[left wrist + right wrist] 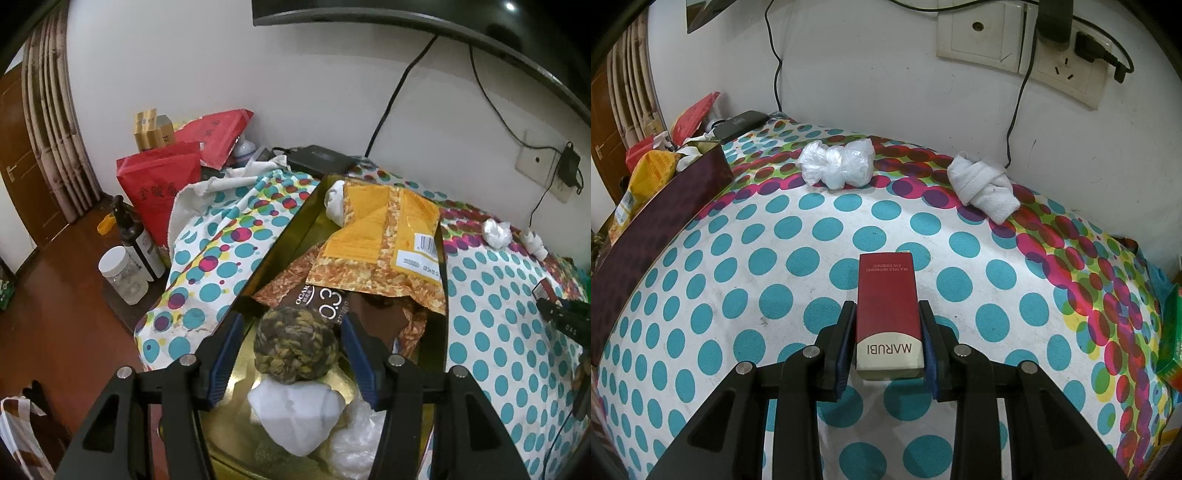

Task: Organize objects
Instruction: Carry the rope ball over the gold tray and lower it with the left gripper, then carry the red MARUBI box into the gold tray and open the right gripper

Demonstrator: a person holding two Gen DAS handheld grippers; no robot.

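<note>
while both hands work over the spotted cloth (pixel 798 280), the gold-lined box (pixel 236 424) serves as the landmark;
left gripper (pixel 291 354): poised over the near end of the box, jaws standing apart with clear gaps either side; grips nothing
woven ball (pixel 295 345): between the left fingers but untouched by either pad, lying inside the box on a white wad (pixel 295 417)
right gripper (pixel 888 339): out over the cloth to the right of the box, well apart from it; pads clamped on both long sides of the carton
red carton (pixel 888 314): held, long axis running straight away from the fingers
key relation: box lies to the left of the carton, so the right hand likely must carry it leftward, end first
yellow packet (pixel 384 236): deeper in the box, beyond the ball
plastic wad (pixel 836 166): far side of the cloth, right of the box
rolled white cloth (pixel 982 188): further right again, near the wall
</note>
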